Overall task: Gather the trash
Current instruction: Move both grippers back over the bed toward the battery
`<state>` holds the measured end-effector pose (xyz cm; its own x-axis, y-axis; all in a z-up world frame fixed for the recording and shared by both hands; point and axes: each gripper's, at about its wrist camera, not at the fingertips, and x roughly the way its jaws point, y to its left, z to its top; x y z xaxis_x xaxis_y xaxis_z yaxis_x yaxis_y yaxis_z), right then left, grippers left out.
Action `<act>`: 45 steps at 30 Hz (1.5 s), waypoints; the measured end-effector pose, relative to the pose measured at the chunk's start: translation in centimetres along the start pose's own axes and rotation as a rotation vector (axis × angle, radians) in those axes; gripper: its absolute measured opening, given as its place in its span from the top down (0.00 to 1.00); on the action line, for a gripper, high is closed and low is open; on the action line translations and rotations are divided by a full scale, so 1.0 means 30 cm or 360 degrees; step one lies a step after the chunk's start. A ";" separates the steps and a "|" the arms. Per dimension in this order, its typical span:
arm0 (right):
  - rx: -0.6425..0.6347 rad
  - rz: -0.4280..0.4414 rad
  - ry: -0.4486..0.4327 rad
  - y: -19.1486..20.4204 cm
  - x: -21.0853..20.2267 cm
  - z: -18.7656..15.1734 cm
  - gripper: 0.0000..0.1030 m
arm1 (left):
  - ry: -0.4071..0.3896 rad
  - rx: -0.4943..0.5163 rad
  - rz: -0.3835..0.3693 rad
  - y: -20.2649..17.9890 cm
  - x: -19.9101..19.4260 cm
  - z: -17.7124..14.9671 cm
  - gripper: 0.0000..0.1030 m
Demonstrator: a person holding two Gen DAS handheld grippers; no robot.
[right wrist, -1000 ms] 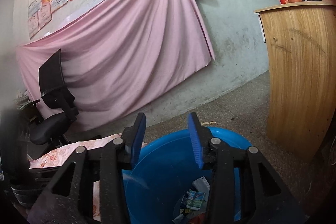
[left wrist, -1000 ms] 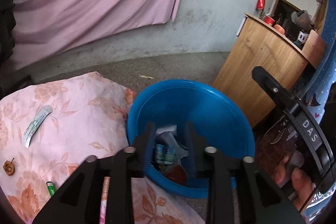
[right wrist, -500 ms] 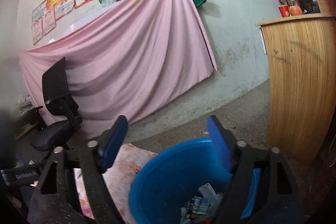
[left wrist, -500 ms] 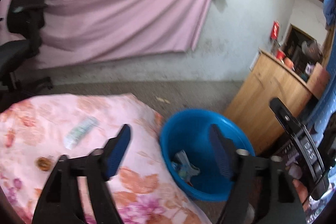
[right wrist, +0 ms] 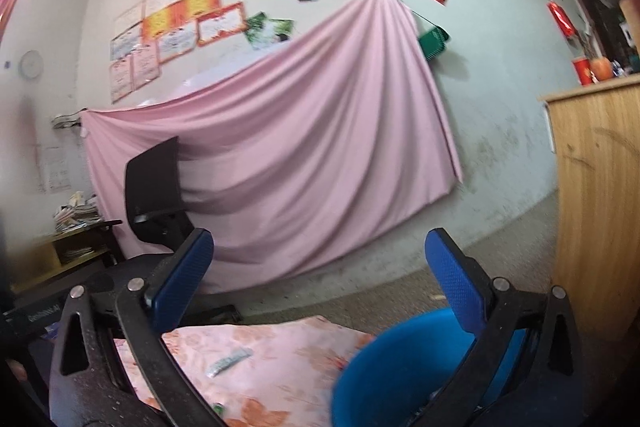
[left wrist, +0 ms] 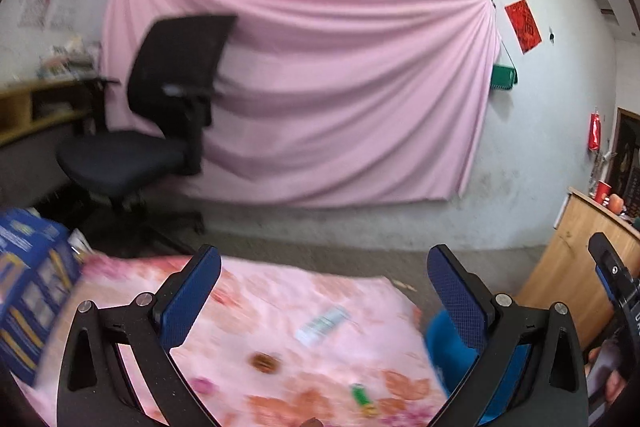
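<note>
Both tools, left tool point(left wrist: 324, 297) and right tool point(right wrist: 320, 279), stood wide open and empty above the floral cloth point(left wrist: 256, 311), where 3 scraps—wrapper point(left wrist: 322, 321), brown piece point(left wrist: 264, 362), green bit point(left wrist: 362, 397)—lay beside the blue basin point(right wrist: 384, 375); best to descend straight over 1 scrap, jaws astride it.

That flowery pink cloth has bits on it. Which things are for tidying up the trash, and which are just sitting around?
For the job:
- silvery white flat wrapper
- small round brown scrap
- small green object
- round blue plastic tub
- left gripper, open
- right gripper, open

Just there:
- flowery pink cloth
- black office chair
- pink wall sheet
- wooden cabinet
</note>
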<state>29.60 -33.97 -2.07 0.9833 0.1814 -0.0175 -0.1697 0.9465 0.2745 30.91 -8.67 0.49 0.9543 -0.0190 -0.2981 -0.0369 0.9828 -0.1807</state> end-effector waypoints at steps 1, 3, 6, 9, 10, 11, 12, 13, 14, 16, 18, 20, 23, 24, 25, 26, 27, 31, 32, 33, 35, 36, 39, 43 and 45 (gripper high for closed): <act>-0.0014 0.0020 -0.0014 0.022 -0.001 0.001 0.00 | -0.0028 0.0014 0.0016 0.012 -0.016 -0.001 0.02; -0.0043 0.0069 -0.0059 0.080 -0.008 0.002 0.00 | -0.0109 0.0044 0.0061 0.049 -0.069 0.011 0.02; -0.0091 0.0131 -0.0103 0.155 -0.019 -0.001 0.00 | -0.0206 0.0056 0.0122 0.097 -0.143 0.020 0.02; -0.0140 0.0184 -0.0131 0.224 -0.037 -0.009 0.00 | -0.0270 0.0051 0.0168 0.146 -0.195 0.033 0.02; -0.0155 0.0202 -0.0138 0.244 -0.043 -0.014 0.00 | -0.0285 0.0048 0.0177 0.161 -0.214 0.041 0.02; -0.0166 0.0213 -0.0142 0.257 -0.048 -0.018 0.00 | -0.0304 0.0043 0.0185 0.180 -0.232 0.045 0.02; -0.0187 0.0225 -0.0147 0.279 -0.056 -0.025 0.00 | -0.0326 0.0037 0.0197 0.200 -0.253 0.043 0.02; -0.0204 0.0233 -0.0149 0.291 -0.062 -0.033 0.00 | -0.0339 0.0034 0.0206 0.213 -0.266 0.043 0.02; -0.0233 0.0242 -0.0151 0.313 -0.069 -0.044 0.00 | -0.0359 0.0031 0.0220 0.230 -0.282 0.036 0.02; -0.0286 0.0248 -0.0151 0.336 -0.076 -0.063 0.00 | -0.0382 0.0044 0.0251 0.251 -0.313 0.032 0.02; -0.0379 0.0231 -0.0157 0.370 -0.080 -0.085 0.00 | -0.0394 0.0062 0.0298 0.278 -0.337 0.011 0.02; -0.0431 0.0232 -0.0151 0.388 -0.077 -0.096 0.00 | -0.0374 0.0047 0.0342 0.301 -0.348 -0.007 0.02; -0.0485 0.0258 -0.0140 0.414 -0.080 -0.115 0.00 | -0.0322 -0.0008 0.0392 0.344 -0.354 -0.026 0.02; -0.0495 0.0270 -0.0126 0.416 -0.076 -0.121 0.00 | -0.0311 -0.0018 0.0414 0.359 -0.353 -0.030 0.02; -0.0502 0.0284 -0.0107 0.423 -0.072 -0.128 0.00 | -0.0305 -0.0027 0.0431 0.370 -0.353 -0.034 0.02; -0.0510 0.0299 -0.0084 0.430 -0.067 -0.137 0.00 | -0.0297 -0.0038 0.0442 0.380 -0.354 -0.039 0.02; -0.0518 0.0307 -0.0068 0.434 -0.064 -0.146 0.00 | -0.0279 -0.0054 0.0449 0.390 -0.351 -0.045 0.02; -0.0567 0.0330 0.0014 0.459 -0.040 -0.183 0.00 | -0.0186 -0.0089 0.0451 0.405 -0.322 -0.071 0.02; -0.0580 0.0331 0.0032 0.463 -0.035 -0.191 0.00 | -0.0169 -0.0087 0.0448 0.404 -0.315 -0.079 0.02; -0.0594 0.0331 0.0051 0.468 -0.031 -0.201 0.00 | -0.0146 -0.0082 0.0442 0.402 -0.308 -0.085 0.02; -0.0611 0.0329 0.0079 0.470 -0.026 -0.217 0.00 | -0.0114 -0.0066 0.0424 0.401 -0.294 -0.094 0.02; -0.0619 0.0327 0.0102 0.471 -0.019 -0.224 0.00 | -0.0099 -0.0053 0.0417 0.400 -0.288 -0.100 0.02; -0.0625 0.0311 0.0151 0.462 -0.005 -0.231 0.00 | -0.0063 -0.0033 0.0393 0.402 -0.269 -0.113 0.02; -0.0627 0.0262 0.0283 0.435 0.040 -0.239 0.00 | 0.0068 -0.0068 0.0223 0.412 -0.232 -0.121 0.02; -0.0632 0.0213 0.0421 0.418 0.085 -0.256 0.00 | 0.0125 -0.0067 0.0174 0.405 -0.209 -0.125 0.02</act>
<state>29.48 -19.59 -6.05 0.9093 0.3212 -0.2647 -0.3563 0.9295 -0.0958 23.36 2.69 -3.35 0.9178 0.0719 -0.3904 -0.1534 0.9713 -0.1816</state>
